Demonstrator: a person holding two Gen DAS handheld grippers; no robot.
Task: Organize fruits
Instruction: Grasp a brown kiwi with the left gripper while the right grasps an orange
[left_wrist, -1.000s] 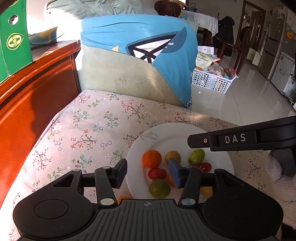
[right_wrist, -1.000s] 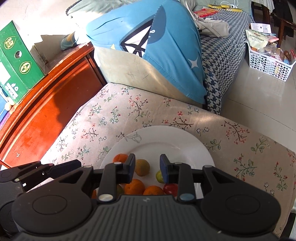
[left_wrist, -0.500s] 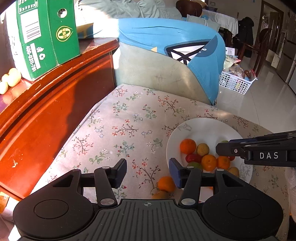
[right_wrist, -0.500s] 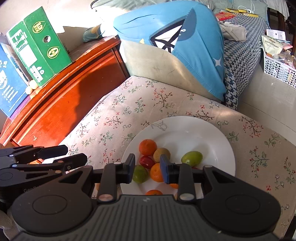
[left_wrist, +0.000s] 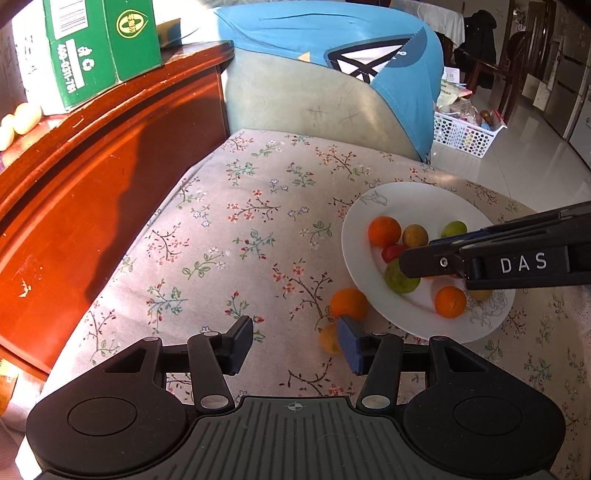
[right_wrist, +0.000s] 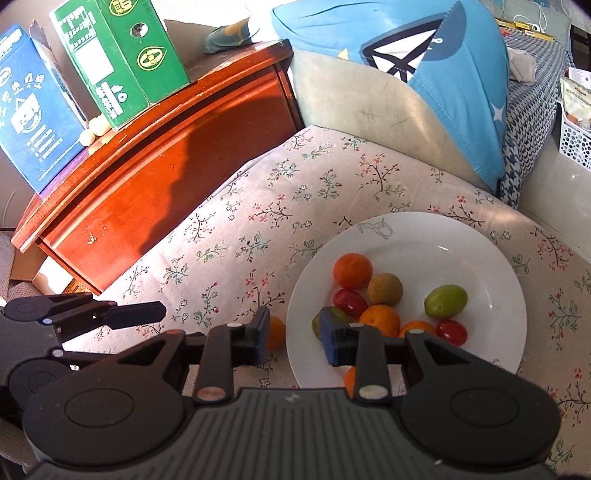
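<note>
My left gripper (left_wrist: 295, 347) and right gripper (right_wrist: 291, 338) both gape empty. Most fruit sits on the white plate (right_wrist: 461, 240); an orange (left_wrist: 348, 304) lies at its seven o'clock edge on the floral cloth (left_wrist: 240, 229).

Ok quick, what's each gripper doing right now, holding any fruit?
Left gripper: open, holding nothing.
Right gripper: open, holding nothing.

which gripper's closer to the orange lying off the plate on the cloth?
Left. The left gripper is open, with the loose orange just ahead of its right finger. The right gripper, also open, hovers over the white plate's near edge, with that orange outside its left finger.
</note>
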